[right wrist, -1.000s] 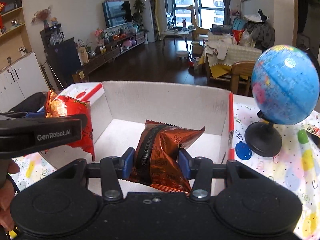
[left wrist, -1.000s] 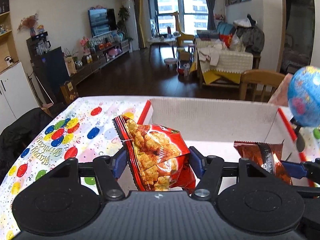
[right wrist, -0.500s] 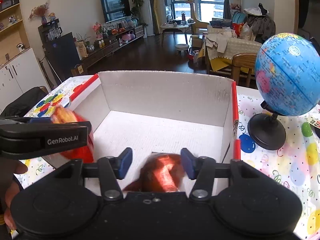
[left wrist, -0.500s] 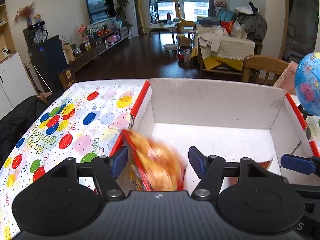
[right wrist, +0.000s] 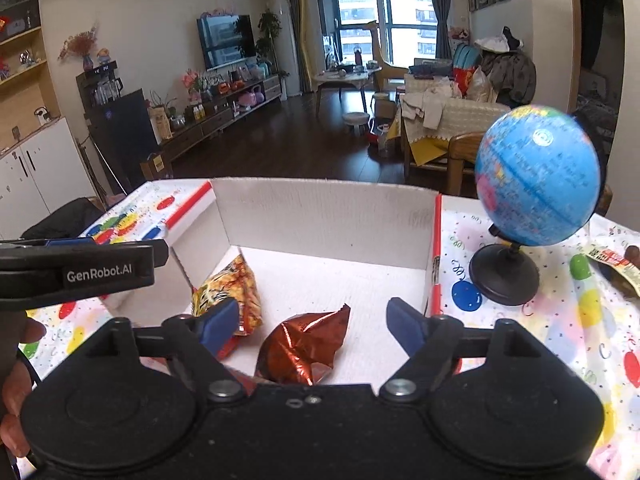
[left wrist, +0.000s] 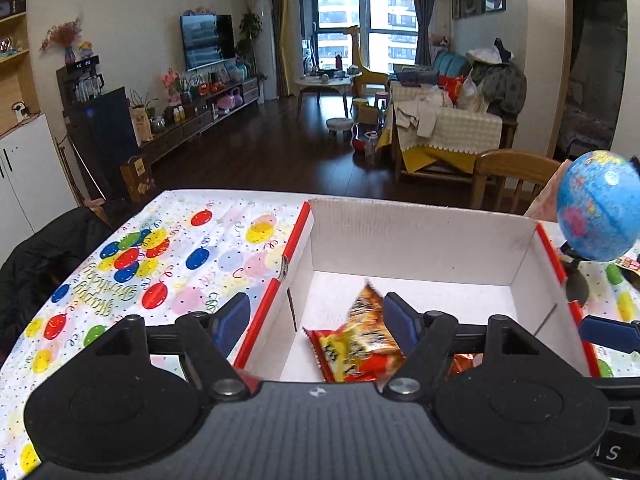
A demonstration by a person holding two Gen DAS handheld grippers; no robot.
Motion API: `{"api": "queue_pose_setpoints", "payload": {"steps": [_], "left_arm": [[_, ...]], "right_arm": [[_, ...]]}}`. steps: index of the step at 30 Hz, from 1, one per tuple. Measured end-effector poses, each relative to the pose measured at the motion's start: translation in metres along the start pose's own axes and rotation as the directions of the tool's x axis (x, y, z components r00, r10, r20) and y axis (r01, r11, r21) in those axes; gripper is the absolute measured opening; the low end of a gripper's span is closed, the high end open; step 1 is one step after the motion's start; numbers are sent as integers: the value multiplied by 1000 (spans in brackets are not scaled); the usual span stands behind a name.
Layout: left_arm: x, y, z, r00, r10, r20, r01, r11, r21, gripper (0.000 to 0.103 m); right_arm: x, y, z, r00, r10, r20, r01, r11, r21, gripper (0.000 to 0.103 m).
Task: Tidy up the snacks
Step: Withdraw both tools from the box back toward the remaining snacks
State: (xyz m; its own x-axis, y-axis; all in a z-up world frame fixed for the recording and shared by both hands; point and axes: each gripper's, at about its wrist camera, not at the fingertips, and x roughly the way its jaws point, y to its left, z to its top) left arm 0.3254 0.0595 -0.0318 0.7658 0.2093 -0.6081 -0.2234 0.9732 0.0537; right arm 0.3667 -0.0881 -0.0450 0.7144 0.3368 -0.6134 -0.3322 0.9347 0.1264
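A white cardboard box (left wrist: 420, 240) with red edges stands on the table; it also shows in the right wrist view (right wrist: 320, 216). A red and yellow snack bag (left wrist: 356, 344) lies inside it at the left, also seen in the right wrist view (right wrist: 228, 296). A brown foil snack bag (right wrist: 304, 348) lies beside it to the right. My left gripper (left wrist: 316, 320) is open and empty above the box's near left corner. My right gripper (right wrist: 308, 320) is open and empty above the brown bag.
A blue globe (right wrist: 536, 176) on a black stand sits right of the box on the balloon-print tablecloth (left wrist: 160, 264). Another snack packet (right wrist: 608, 260) lies at the far right. A wooden chair (left wrist: 512, 172) stands behind the table.
Both grippers opened and let their snack bags drop into the box. Both grippers have drawn back and up a little from the box.
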Motion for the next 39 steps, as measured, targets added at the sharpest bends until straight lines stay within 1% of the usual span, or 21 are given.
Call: {"api": "queue_pose_setpoints", "payload": {"steps": [4, 14, 18, 19, 21, 22, 27, 31, 36, 39], "left_arm": [[-23, 4, 0, 1000, -12, 15, 12, 1000, -6, 73], [-73, 16, -7, 999, -35, 26, 35, 999, -23, 73], [-91, 18, -13, 998, -50, 30, 50, 999, -13, 73], [-96, 19, -16, 998, -55, 28, 55, 998, -10, 74], [-104, 20, -21, 997, -71, 26, 71, 997, -6, 81], [-108, 20, -24, 996, -80, 28, 80, 997, -7, 83], [-124, 25, -41, 992, -125, 12, 125, 992, -11, 83], [-129, 28, -57, 989, -148, -20, 147, 989, -25, 84], [-135, 36, -84, 979, -197, -59, 194, 979, -61, 86], [-135, 37, -103, 971, -223, -86, 219, 974, -63, 94]], "right_arm": [[-20, 1, 0, 1000, -5, 23, 5, 1000, 3, 87], [-65, 6, -6, 998, -9, 56, 9, 1000, 1, 88], [-82, 7, -11, 997, -5, 74, 5, 1000, -2, 93], [-86, 8, -14, 997, -1, 74, 2, 1000, -2, 93], [-93, 8, -20, 997, 7, 74, -7, 1000, -4, 93], [-96, 8, -23, 997, 12, 74, -11, 1000, -4, 94], [-109, 7, -39, 998, 30, 58, -30, 1000, -4, 94], [-116, 7, -55, 999, 41, 33, -41, 999, -6, 95], [-124, 4, -77, 999, 50, 8, -50, 999, 6, 96], [-126, 4, -94, 998, 58, -14, -58, 998, 17, 97]]}}
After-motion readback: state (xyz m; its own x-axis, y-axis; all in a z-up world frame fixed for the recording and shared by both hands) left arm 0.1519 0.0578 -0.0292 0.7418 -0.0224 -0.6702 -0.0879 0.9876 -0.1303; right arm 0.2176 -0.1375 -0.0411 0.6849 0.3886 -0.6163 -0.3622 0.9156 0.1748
